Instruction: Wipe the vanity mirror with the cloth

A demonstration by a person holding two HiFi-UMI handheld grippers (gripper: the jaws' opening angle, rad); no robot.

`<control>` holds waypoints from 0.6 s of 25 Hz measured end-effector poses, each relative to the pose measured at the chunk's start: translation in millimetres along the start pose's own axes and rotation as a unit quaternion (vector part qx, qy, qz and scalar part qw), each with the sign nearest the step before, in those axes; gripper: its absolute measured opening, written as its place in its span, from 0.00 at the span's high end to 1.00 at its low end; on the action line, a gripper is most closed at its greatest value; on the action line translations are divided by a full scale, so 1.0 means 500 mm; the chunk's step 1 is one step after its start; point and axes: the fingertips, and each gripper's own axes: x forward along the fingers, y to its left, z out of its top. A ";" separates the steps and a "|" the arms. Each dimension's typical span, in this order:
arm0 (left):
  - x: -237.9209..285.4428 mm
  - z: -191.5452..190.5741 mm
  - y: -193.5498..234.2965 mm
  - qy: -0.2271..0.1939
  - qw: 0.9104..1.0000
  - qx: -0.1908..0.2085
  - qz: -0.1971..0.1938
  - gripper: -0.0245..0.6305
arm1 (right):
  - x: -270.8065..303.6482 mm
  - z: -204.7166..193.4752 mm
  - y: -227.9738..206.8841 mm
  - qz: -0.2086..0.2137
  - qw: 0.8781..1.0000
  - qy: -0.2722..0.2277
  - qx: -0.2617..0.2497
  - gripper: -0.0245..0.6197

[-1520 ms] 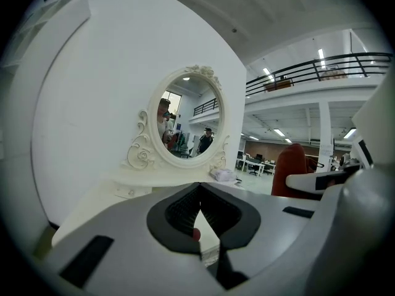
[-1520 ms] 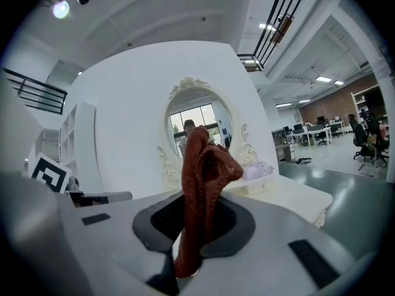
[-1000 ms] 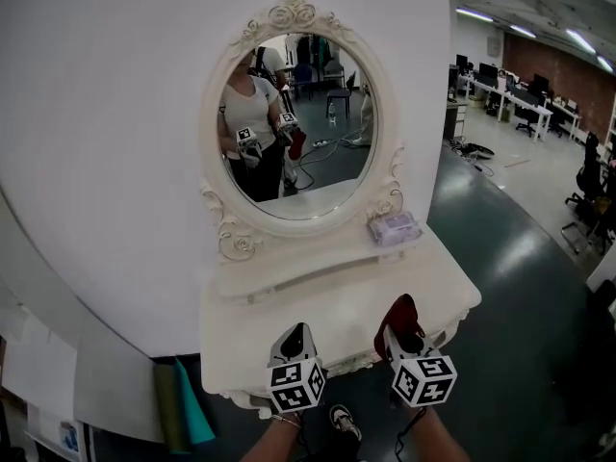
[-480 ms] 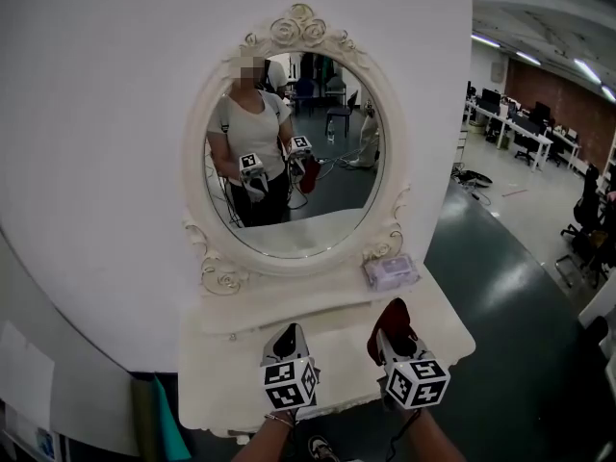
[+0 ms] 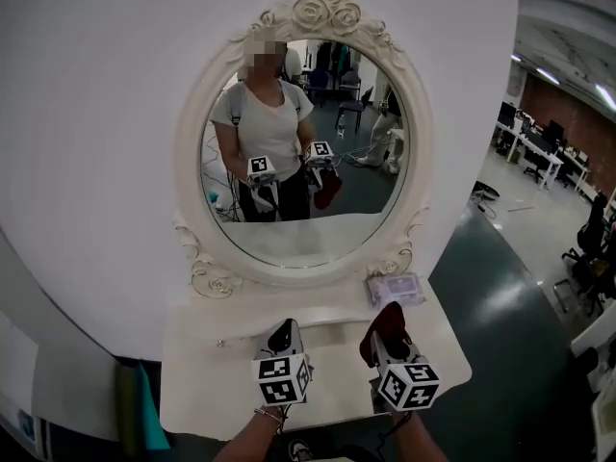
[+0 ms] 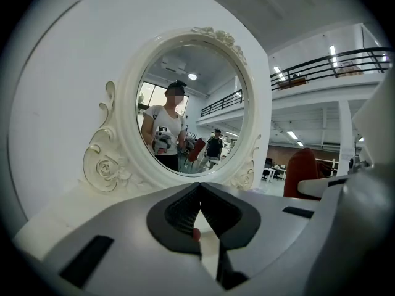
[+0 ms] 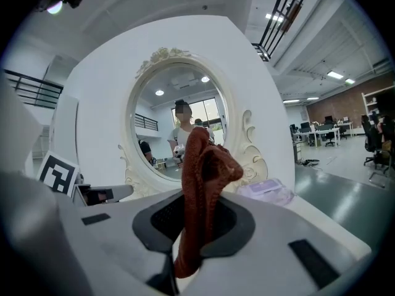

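Right gripper (image 7: pixel 196 217): jaws are clamping a dark red cloth (image 7: pixel 204 165), which is standing upright below the oval vanity mirror (image 5: pixel 303 152), apart from its glass. Left gripper (image 6: pixel 199 194): jaws are sitting together, empty, below the mirror.

Mirror (image 5: pixel 358 200) above shelf (image 5: pixel 202 378), packet (image 5: pixel 396 288) on shelf (right end)

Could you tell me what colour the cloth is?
The cloth is rust red, clearest in the right gripper view.
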 end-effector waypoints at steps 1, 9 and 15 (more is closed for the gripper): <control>-0.001 -0.003 0.008 0.001 1.000 0.002 0.006 0.95 | 0.012 -0.003 0.003 0.005 1.000 0.004 0.002 0.87; -0.030 0.007 0.109 -0.013 0.995 -0.018 0.099 0.95 | 0.127 0.007 0.102 0.122 0.992 0.026 -0.017 0.87; -0.063 0.051 0.158 -0.036 0.985 -0.027 0.167 0.95 | 0.180 0.070 0.158 0.208 0.978 0.018 -0.025 0.87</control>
